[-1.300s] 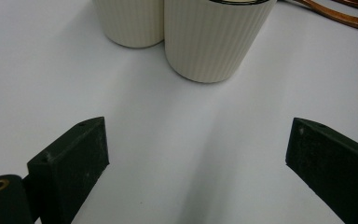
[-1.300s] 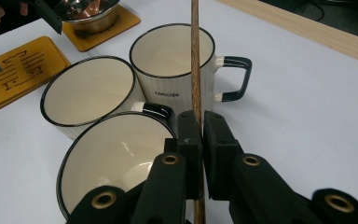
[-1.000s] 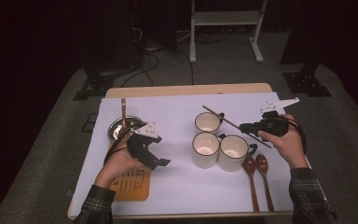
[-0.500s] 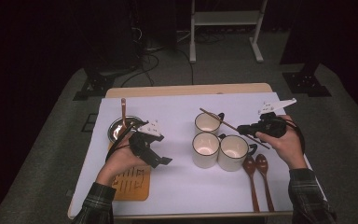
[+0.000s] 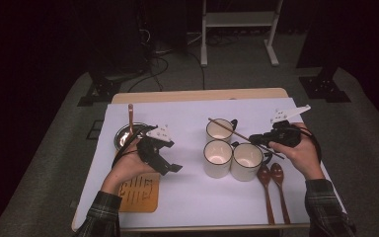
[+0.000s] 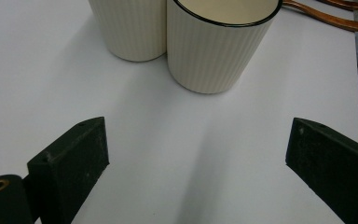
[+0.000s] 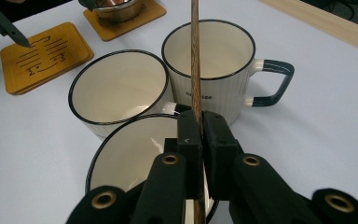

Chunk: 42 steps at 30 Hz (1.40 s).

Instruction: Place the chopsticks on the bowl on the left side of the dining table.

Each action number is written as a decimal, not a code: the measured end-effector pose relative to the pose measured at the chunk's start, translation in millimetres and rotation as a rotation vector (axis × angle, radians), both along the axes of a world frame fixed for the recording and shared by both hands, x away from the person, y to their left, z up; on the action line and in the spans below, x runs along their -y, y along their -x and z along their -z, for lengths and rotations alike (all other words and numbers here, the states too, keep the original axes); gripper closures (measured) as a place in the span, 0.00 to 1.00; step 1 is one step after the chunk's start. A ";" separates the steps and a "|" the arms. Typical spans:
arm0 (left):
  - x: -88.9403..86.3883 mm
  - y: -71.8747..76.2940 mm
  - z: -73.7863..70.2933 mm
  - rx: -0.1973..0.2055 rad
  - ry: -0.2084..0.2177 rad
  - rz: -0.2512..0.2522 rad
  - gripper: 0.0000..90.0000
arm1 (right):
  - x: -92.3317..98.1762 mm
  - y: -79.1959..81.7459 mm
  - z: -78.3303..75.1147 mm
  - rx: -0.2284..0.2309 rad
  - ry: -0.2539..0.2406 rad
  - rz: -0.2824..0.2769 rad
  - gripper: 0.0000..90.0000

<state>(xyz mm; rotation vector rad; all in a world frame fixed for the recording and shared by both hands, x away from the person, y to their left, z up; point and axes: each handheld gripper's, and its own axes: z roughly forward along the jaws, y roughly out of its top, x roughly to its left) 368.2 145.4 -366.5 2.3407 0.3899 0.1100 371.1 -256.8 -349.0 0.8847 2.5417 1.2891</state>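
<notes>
Dark room, white-covered bench (image 5: 187, 207). Right gripper (image 7: 200, 135) clamped on wooden stick (image 7: 195, 56); stick's lower end hidden behind jaws. Left gripper (image 6: 200, 158) jaws apart, shifted slightly since earlier.

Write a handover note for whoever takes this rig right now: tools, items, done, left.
Right tool: shut on a thin wooden stick, held over the three mugs.
Left tool: open, holding nothing, low over the table beside the mugs.
Two wooden spoons lie right of the mugs; metal bowl and coaster on the left.
Done: stick picked up.
Left: probably setting the stick into a mug; spoons untouched.
</notes>
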 end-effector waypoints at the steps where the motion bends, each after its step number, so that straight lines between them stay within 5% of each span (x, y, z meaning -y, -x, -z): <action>1: -0.1 -0.4 -0.6 -0.001 0.007 -0.003 0.06 | -0.5 0.1 0.0 0.001 -0.001 -0.002 0.95; 42: -4.1 -5.9 -6.7 0.003 0.015 0.011 0.06 | -35.7 -2.9 1.1 -0.020 0.040 -0.161 0.95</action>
